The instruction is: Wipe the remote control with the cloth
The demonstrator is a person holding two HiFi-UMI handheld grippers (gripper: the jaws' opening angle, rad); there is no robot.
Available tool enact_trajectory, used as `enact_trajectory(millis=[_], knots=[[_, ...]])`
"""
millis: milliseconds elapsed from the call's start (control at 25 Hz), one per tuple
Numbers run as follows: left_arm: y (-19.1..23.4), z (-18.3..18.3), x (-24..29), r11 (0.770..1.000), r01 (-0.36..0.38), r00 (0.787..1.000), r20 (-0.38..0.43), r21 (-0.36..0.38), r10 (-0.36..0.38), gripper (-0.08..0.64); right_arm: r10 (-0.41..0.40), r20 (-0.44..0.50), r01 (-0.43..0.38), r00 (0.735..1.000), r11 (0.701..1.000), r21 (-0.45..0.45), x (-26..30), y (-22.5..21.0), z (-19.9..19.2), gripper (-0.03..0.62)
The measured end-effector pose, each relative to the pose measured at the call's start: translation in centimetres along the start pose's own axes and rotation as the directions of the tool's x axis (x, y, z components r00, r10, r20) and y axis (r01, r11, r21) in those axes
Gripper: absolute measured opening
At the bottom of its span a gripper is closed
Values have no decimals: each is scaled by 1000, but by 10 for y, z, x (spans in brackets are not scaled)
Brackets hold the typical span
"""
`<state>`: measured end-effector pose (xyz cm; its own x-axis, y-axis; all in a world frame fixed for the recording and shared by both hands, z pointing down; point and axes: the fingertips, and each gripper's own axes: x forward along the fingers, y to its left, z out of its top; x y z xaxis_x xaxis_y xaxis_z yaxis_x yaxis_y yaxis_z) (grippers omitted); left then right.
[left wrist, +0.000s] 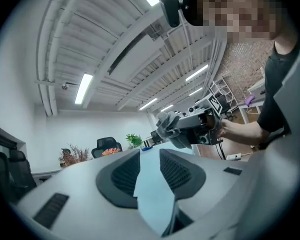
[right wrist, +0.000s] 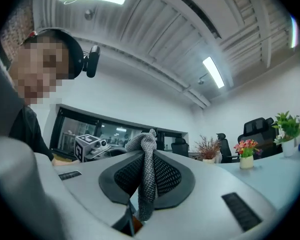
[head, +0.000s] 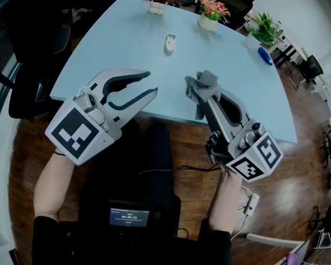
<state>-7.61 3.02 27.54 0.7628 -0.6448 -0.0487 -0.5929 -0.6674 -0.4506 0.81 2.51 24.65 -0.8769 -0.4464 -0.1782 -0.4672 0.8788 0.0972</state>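
1. Right gripper (head: 195, 95), above the near edge of the blue table (head: 116, 43), is clamped on a grey cloth (head: 206, 79).
2. Left gripper (head: 150, 85), alongside it, is empty, its jaws only narrowly apart.
3. The remote control (head: 170, 42) lies beyond both, toward the far edge, well apart from them.

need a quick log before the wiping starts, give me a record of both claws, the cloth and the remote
left claw: open, empty
right claw: shut on gray cloth
remote control: lying on the light blue table, toward its far side, untouched
cloth to remote: apart, wiping not yet begun
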Motion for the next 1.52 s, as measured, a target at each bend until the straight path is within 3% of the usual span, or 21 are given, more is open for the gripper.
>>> enact_trajectory(millis=[240, 400, 560, 840, 1040, 1280, 1520], knots=[[-18, 36, -18, 996, 58, 998, 13, -75, -57, 129, 27, -2, -27, 1000, 998, -62, -1, 43, 31, 25], [-44, 47, -23, 996, 89, 994, 65, -19, -87, 129, 39, -7, -40, 999, 993, -114, -10, 71, 21, 26], [-93, 56, -57, 992, 122, 989, 80, 24, -123, 129, 22, -27, -25, 999, 994, -103, -36, 121, 5, 26], [-138, 68, -86, 986, 158, 984, 78, 53, -162, 129, 32, 10, -31, 999, 992, -119, -58, 167, 19, 25], [-167, 86, -134, 985, 165, 982, 87, 45, -169, 129, 34, 12, -32, 999, 991, -128, -72, 220, 31, 25], [-206, 93, -194, 984, 180, 983, 30, 1, -180, 129, 40, -1, -40, 999, 992, -116, -89, 300, 40, 26], [-253, 130, -257, 984, 174, 981, 77, 26, -175, 129, 66, 0, -65, 998, 987, -148, -112, 389, 47, 25]])
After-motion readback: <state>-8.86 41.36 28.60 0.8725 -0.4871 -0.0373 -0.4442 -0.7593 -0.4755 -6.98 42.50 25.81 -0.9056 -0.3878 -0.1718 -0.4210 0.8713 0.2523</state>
